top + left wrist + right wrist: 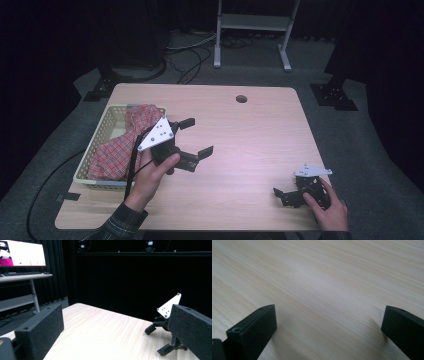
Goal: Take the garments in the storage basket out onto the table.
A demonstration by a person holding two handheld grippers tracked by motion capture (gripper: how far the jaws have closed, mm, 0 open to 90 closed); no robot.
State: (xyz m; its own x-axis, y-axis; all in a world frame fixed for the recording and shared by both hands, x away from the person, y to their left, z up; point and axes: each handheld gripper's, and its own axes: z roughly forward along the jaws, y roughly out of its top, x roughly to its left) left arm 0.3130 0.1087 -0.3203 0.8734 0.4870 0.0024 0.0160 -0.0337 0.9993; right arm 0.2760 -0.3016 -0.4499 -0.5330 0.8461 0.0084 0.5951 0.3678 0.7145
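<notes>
Left gripper [117,332] looks out low across the pale wood-grain table [100,332], its two black, rough-faced jaws standing wide apart with bare tabletop between them, one at eight o'clock, one at four. Over at three o'clock sits the right gripper [160,340], a black-jawed tool with a white three-cornered plate on top, its two dark jaws spread and pointing this way, partly hidden behind the near jaw. Up at ten o'clock, a lit white monitor [22,252] stands on a light desk [25,277] with a dark keyboard [20,273]. Black curtain [125,277] hangs behind.
</notes>
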